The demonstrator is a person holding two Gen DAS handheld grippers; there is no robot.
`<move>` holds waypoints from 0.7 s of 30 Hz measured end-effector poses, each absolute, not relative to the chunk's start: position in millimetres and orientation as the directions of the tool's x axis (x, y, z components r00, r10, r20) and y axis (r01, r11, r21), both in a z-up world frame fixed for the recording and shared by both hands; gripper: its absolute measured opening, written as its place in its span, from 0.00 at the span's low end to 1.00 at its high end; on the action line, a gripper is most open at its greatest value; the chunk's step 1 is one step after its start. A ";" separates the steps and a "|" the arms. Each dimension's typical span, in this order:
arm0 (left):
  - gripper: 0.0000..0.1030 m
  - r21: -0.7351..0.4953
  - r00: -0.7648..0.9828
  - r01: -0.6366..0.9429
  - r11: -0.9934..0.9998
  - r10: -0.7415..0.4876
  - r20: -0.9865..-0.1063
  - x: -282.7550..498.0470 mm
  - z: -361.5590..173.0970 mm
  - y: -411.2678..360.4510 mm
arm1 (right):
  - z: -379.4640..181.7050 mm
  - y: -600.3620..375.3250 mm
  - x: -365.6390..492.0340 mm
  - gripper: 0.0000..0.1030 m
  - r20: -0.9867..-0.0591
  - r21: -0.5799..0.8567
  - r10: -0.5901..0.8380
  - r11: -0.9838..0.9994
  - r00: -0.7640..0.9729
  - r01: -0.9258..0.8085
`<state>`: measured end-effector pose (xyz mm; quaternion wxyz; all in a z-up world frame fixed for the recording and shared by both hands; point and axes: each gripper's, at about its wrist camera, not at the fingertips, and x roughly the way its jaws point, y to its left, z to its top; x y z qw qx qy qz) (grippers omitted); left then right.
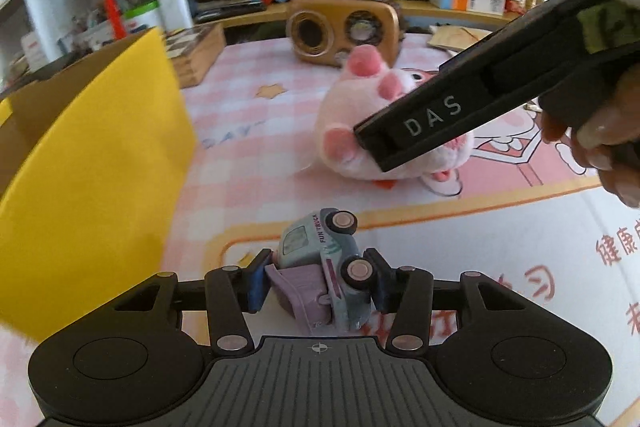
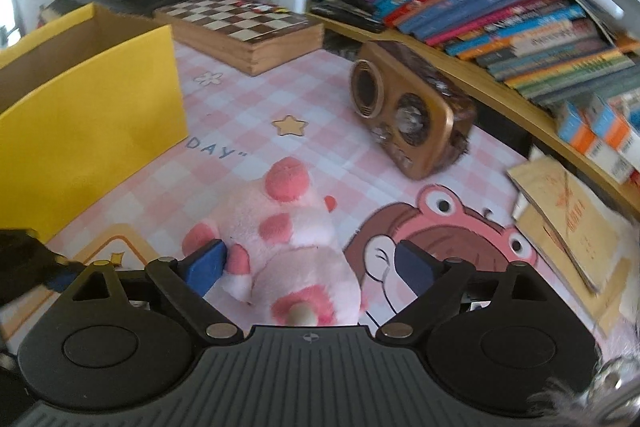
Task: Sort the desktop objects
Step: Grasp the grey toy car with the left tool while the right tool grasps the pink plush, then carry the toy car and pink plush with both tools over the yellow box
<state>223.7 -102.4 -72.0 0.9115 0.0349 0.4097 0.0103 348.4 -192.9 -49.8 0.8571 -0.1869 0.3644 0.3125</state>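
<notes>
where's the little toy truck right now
In the left wrist view, the toy truck lies tipped on its side between the left gripper's blue pads, on the mat just in front of the pink plush pig.

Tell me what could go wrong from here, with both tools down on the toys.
The left tool pinches the toy truck lying on its side, one pad against a wheel; it might twist out. The right tool straddles the plush pig without pressing; closing may catch only fluff. Both work close together beside the yellow box and could collide.

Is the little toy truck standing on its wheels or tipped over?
Tipped over. The toy truck lies on its side, both wheels facing up, between the left claw fingers.
</notes>
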 end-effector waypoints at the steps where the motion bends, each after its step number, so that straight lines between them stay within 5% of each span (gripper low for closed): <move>1: 0.46 0.069 0.664 0.000 0.998 0.051 -0.746 220.2 -70.1 -99.2 | -51.1 -189.9 348.9 0.91 -0.744 -0.096 0.405 0.722 0.532 -0.685; 9: 0.46 0.026 0.682 -0.059 0.998 0.060 -0.729 203.0 -53.0 -83.5 | -63.9 -170.2 354.3 0.88 -0.782 -0.064 0.427 0.670 0.455 -0.739; 13: 0.46 0.020 0.691 -0.071 0.997 0.064 -0.720 198.3 -46.7 -81.9 | -67.3 -162.6 351.1 0.63 -0.785 -0.057 0.428 0.671 0.448 -0.740; 21: 0.46 0.004 0.720 -0.063 0.998 0.048 -0.692 185.6 -32.5 -79.9 | -51.6 -169.2 329.5 0.57 -0.763 -0.070 0.426 0.693 0.486 -0.718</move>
